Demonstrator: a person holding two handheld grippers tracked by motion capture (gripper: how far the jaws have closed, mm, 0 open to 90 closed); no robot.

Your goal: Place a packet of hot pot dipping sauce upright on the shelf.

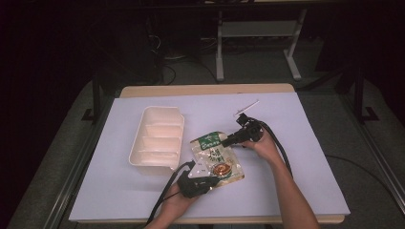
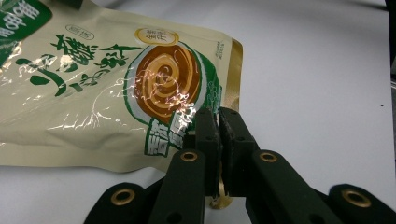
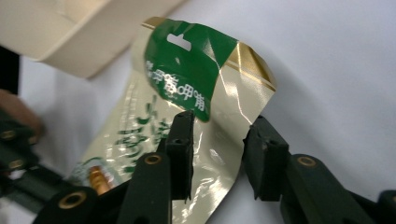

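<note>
With the sauce pouch (image 1: 217,160) lying on the bench (image 1: 296,157) just right of the cream tray (image 1: 157,138), the left gripper (image 2: 218,135) was clenched on its near edge while the right gripper (image 3: 219,149) straddled the far end, fingers released; closing them likely came next, perhaps to lift it.

High view: lit from above, table (image 1: 296,143) bright, surroundings near black, frame soft and grainy. Left gripper view: sharp white glare streaks on glossy pouch (image 2: 93,93). Right gripper view: pouch top reflects light, cream tray (image 3: 70,32) blurred at upper left corner.
</note>
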